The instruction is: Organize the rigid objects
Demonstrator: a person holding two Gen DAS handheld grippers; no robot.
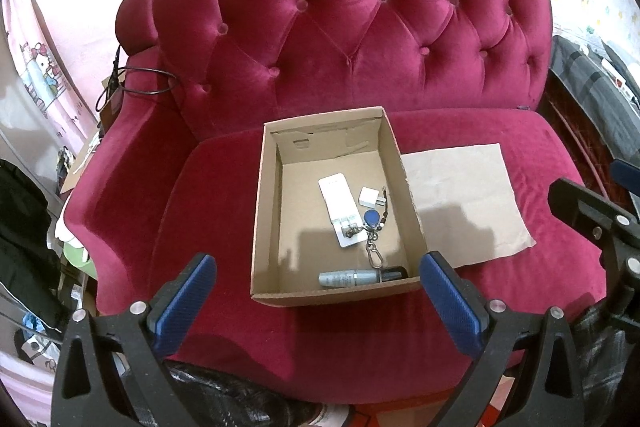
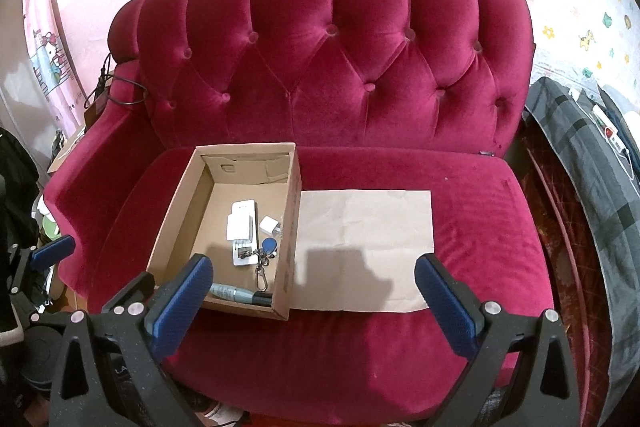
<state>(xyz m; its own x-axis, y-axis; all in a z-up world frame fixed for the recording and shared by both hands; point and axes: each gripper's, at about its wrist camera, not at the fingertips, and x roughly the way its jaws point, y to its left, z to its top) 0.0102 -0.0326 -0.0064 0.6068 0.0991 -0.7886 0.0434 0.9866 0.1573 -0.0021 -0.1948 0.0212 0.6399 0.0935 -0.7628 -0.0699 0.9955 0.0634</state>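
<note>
Both my tools, left tool (image 1: 318, 303) and right tool (image 2: 314, 303), hang spread wide and empty over the sofa (image 2: 320, 67). The power bank (image 1: 336, 205), charger cube (image 1: 369, 197), key fob (image 1: 373, 218) and marker (image 1: 360, 277) lie in the cardboard box (image 1: 266, 211); the paper sheet (image 2: 368, 247) at three o'clock of it is bare. I judge sorting finished or not started. The marker's cap end hides behind the near wall.

marker (image 2: 240, 294) partly hidden behind the left finger (image 2: 182, 301) of the right gripper (image 2: 314, 297), its label too small to read, sofa (image 1: 460, 47) front cut off by the lower edge
</note>
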